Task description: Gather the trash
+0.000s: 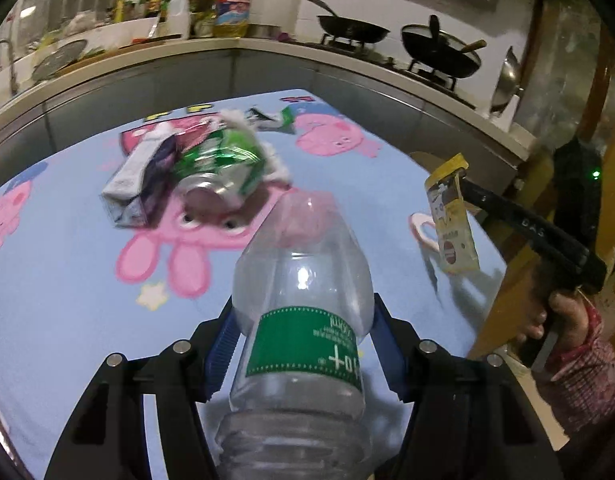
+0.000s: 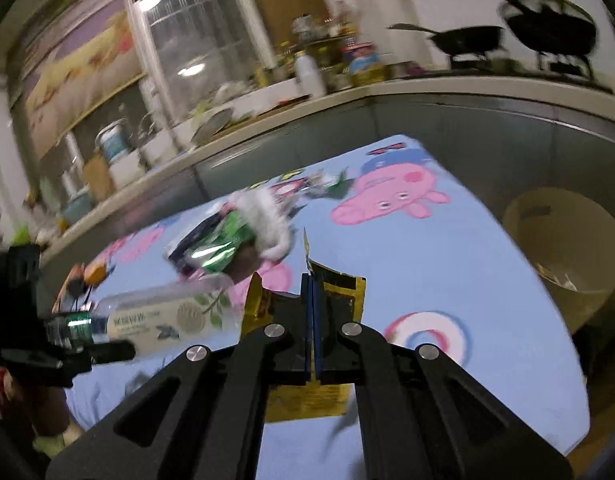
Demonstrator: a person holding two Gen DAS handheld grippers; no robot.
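Left gripper (image 1: 303, 332) squeezing clear plastic bottle (image 1: 299, 300) between blue pads, neck pointing toward 12 o'clock; green label, print upside down, unreadable. Right gripper (image 2: 312, 312) pinching yellow wrapper (image 2: 307, 400) tight (jaws pressed together). Crushed green can (image 1: 223, 168) lying at 11 o'clock on cartoon-pig cloth (image 1: 67, 280).

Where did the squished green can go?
In the left wrist view the green can lies upper left on the cartoon tablecloth, touching a small carton, beyond the plastic bottle in the left gripper.
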